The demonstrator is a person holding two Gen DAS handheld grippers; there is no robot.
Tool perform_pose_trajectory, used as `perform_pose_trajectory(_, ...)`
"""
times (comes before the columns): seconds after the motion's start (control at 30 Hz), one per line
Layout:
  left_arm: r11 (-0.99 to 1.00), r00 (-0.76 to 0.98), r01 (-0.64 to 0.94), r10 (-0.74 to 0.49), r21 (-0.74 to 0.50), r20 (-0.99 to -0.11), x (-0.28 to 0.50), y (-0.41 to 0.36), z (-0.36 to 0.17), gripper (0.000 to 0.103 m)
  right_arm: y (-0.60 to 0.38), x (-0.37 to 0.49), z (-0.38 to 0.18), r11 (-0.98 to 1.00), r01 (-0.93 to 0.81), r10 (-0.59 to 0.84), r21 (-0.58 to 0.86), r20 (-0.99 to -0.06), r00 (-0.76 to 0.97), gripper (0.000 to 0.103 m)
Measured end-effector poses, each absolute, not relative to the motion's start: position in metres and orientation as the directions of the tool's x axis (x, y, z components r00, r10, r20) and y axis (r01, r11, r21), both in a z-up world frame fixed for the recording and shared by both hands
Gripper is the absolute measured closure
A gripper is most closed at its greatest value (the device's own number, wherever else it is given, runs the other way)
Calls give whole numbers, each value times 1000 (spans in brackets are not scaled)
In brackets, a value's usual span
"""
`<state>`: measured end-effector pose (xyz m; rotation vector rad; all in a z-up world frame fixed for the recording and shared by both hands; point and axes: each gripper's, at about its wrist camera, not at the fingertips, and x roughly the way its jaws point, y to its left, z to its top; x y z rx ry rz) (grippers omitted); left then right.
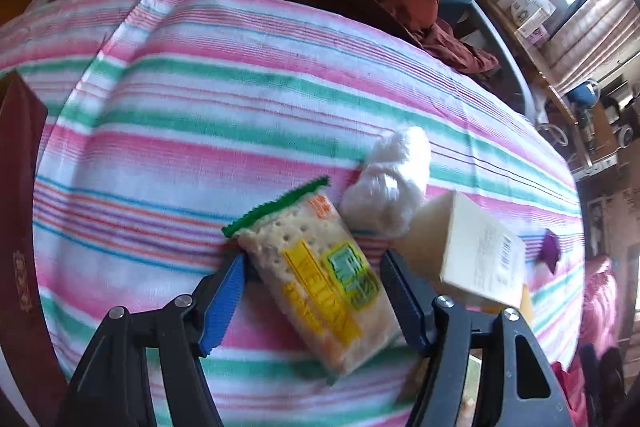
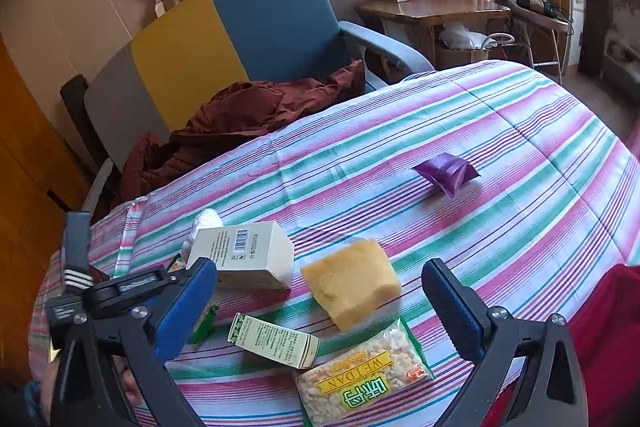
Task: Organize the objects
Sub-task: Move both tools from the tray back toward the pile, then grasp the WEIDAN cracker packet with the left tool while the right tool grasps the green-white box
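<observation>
In the left wrist view my left gripper (image 1: pixel 312 275) is open, its blue fingers on either side of a cracker pack (image 1: pixel 320 275) with a green top edge, lying on the striped cloth (image 1: pixel 180 131). A white wrapped bundle (image 1: pixel 388 183) and a cream box (image 1: pixel 468 247) lie just beyond it. In the right wrist view my right gripper (image 2: pixel 320 287) is open and empty above a yellow sponge-like block (image 2: pixel 352 283), a small green-white box (image 2: pixel 276 339) and a Weidan snack pack (image 2: pixel 360 375). The cream box (image 2: pixel 244 251) is at its left. A purple packet (image 2: pixel 446 173) lies farther off.
A dark red jacket (image 2: pixel 240 123) lies on the blue and yellow chair (image 2: pixel 280 19) behind the table. A dark red box (image 1: pixel 20 211) stands at the left edge. A wooden desk (image 2: pixel 432 11) with boxes stands by the window.
</observation>
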<state>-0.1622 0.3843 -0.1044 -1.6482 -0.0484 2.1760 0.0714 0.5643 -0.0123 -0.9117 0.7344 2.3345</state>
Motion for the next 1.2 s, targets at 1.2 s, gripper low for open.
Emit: perform_pose_trajectory(1.2,-769,-396,-638,370,-38,-840,-69,338,-112,54,531,27,-77,-776,-538,-29,331,-870,-493,0)
